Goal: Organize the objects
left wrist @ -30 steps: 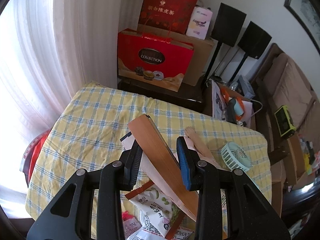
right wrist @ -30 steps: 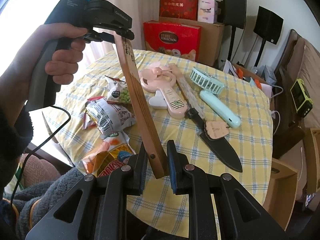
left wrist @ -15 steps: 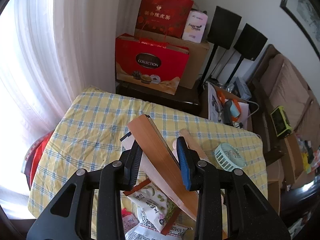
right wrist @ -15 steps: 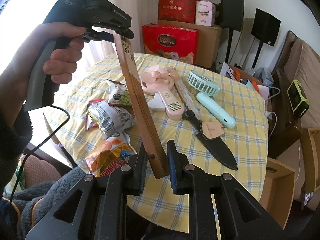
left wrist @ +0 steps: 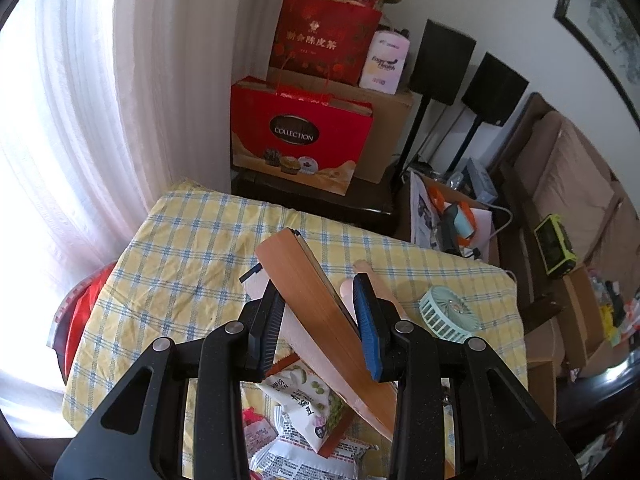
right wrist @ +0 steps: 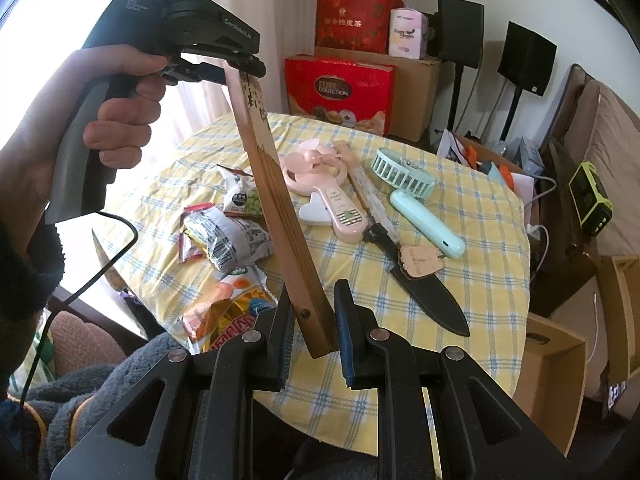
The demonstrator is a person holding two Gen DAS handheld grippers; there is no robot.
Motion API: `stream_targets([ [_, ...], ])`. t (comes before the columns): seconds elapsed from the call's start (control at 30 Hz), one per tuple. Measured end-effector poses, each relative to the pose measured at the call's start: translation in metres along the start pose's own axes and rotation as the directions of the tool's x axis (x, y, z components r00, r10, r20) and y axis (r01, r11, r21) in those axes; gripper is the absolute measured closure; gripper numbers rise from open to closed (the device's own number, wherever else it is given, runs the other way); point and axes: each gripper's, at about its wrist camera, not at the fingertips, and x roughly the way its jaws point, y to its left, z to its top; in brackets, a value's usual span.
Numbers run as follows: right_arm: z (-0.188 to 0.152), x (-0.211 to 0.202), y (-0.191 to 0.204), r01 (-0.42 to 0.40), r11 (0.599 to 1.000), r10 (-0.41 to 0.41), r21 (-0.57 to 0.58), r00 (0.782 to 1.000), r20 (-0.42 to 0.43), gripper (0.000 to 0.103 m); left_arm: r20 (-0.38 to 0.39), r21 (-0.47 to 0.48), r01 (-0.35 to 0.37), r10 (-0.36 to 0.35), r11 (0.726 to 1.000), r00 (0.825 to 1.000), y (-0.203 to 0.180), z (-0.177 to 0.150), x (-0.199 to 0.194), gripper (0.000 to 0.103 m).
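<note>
A closed wooden folding fan [right wrist: 276,184] is held in the air above the table, slanting between my two grippers. My right gripper [right wrist: 314,312] is shut on its lower pivot end, where a rivet shows. My left gripper [right wrist: 236,72], held by a hand at the upper left, is shut on the fan's top end. In the left wrist view the fan [left wrist: 288,256] runs diagonally between the left gripper's [left wrist: 318,304] pads, which press on its flat sides.
On the yellow checked tablecloth [right wrist: 480,240] lie a pink hand fan [right wrist: 320,176], a mint hand fan [right wrist: 412,188], a sheathed knife [right wrist: 424,288], another closed fan [right wrist: 364,184] and several snack packets [right wrist: 232,236]. Red gift boxes [left wrist: 300,136] stand behind the table.
Both grippers keep their hold on the wooden fan. The left end has risen slightly, so the table and boxes sit a little lower in the left wrist view.
</note>
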Motion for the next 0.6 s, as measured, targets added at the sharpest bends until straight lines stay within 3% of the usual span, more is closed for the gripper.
stream_targets([
  [0.6, -0.001, -0.020, 0.002, 0.010, 1.000, -0.010, 0.009, 1.000, 0.029, 0.085, 0.032, 0.024, -0.007, 0.006, 1.000, 0.999, -0.012, 0.002, -0.029, 0.071],
])
